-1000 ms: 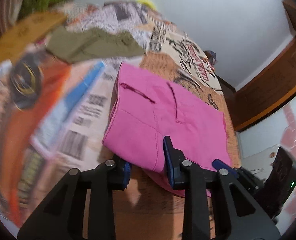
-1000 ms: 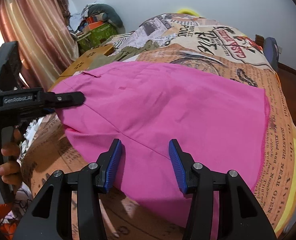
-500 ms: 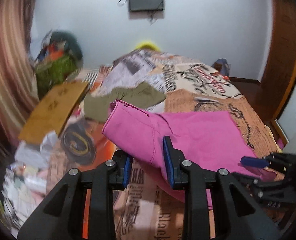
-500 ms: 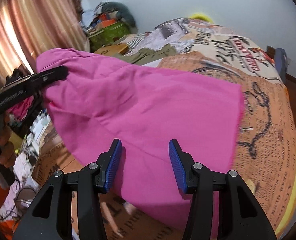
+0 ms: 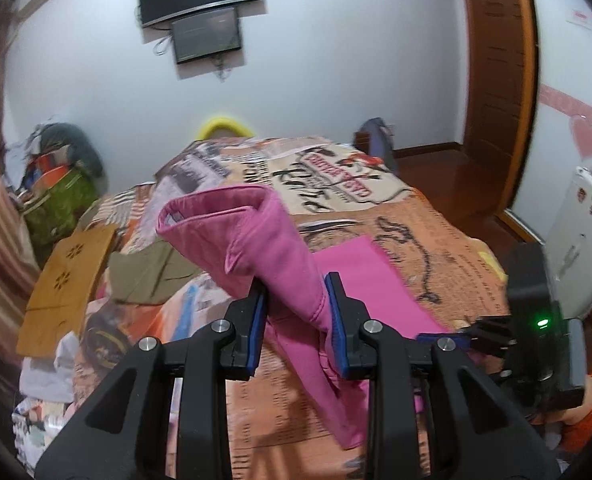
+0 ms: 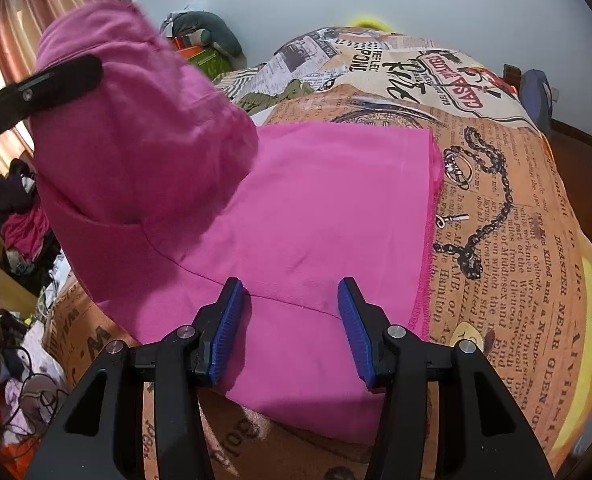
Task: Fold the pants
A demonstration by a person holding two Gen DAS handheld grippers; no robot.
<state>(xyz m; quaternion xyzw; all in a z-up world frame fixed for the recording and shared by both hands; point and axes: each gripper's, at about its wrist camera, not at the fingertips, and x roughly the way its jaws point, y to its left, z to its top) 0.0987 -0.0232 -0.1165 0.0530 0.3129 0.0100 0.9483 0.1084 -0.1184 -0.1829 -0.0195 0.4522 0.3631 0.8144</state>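
Observation:
The pink pants [image 6: 316, 208] lie on a bed with a newspaper-print cover [image 6: 496, 184]. My left gripper [image 5: 296, 320] is shut on the waist end of the pink pants [image 5: 264, 248] and holds it lifted above the bed. In the right wrist view the lifted part bulges at upper left with a left finger [image 6: 56, 80] across it. My right gripper [image 6: 292, 328] is open, its fingers spread just over the near edge of the flat part of the pants. It also shows at the right of the left wrist view [image 5: 448, 338].
Olive-green trousers [image 5: 152, 276] lie on the bed beyond the pink pants. A brown cardboard sheet [image 5: 64, 280] and a pile of clothes and bags [image 5: 56, 184] sit at the left. A wooden door [image 5: 496, 80] and a white appliance [image 5: 576, 248] stand at the right.
My left gripper has lifted the waist end of the pink pants up off the bed and carried it over the flat part. My right gripper has stayed open at the near edge.

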